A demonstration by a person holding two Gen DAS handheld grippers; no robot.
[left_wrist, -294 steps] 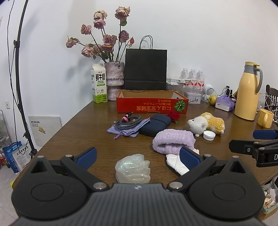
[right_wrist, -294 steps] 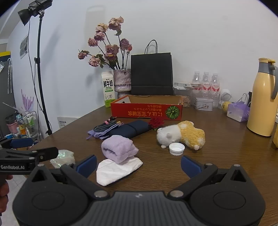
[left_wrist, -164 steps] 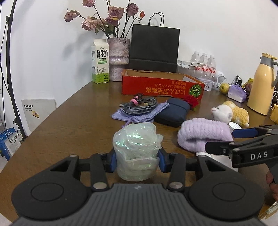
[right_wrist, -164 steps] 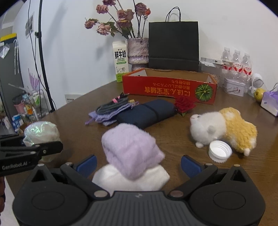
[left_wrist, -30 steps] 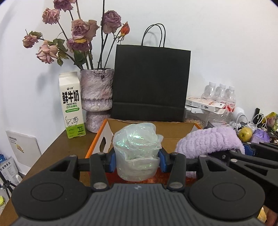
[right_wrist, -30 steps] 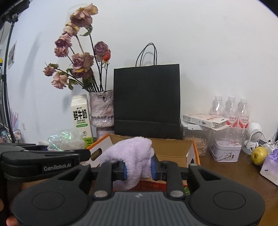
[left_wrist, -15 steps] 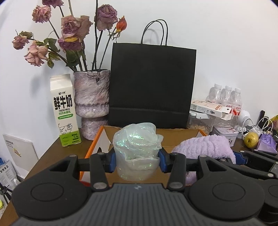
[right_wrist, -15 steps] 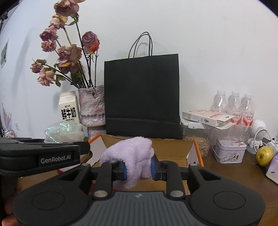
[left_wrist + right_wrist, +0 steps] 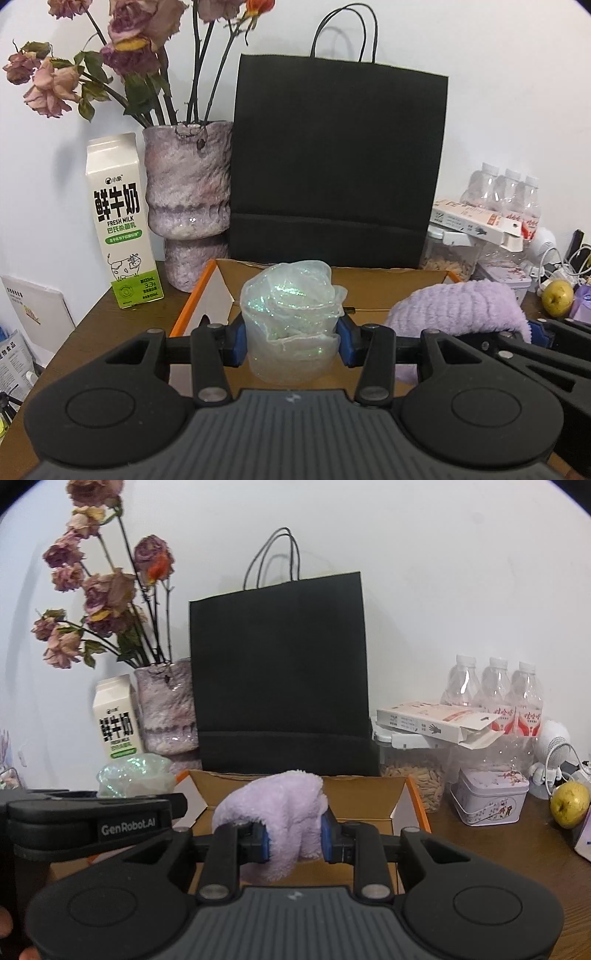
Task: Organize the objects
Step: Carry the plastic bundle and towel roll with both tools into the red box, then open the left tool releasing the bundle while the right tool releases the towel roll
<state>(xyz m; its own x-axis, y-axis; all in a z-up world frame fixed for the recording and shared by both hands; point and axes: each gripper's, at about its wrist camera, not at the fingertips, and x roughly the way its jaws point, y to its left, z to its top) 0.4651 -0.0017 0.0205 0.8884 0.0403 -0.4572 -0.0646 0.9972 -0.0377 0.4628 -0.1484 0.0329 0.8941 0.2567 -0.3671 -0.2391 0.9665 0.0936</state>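
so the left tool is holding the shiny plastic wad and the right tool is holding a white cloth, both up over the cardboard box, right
Not quite: the cloth is purple, not white. The right wrist view shows the right tool clamped on a fluffy purple cloth. The rest holds: the left tool grips the shiny plastic wad, both over the cardboard box.

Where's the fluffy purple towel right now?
The purple towel is squeezed in the right tool, held over the cardboard box in front of the black bag.

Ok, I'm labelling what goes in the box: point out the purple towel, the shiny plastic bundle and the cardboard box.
purple towel [image 9: 284, 805], right wrist view, fluffy top fold.
shiny plastic bundle [image 9: 291, 317], left wrist view, middle of the crumpled front.
cardboard box [image 9: 384, 286], left wrist view, inner back wall.
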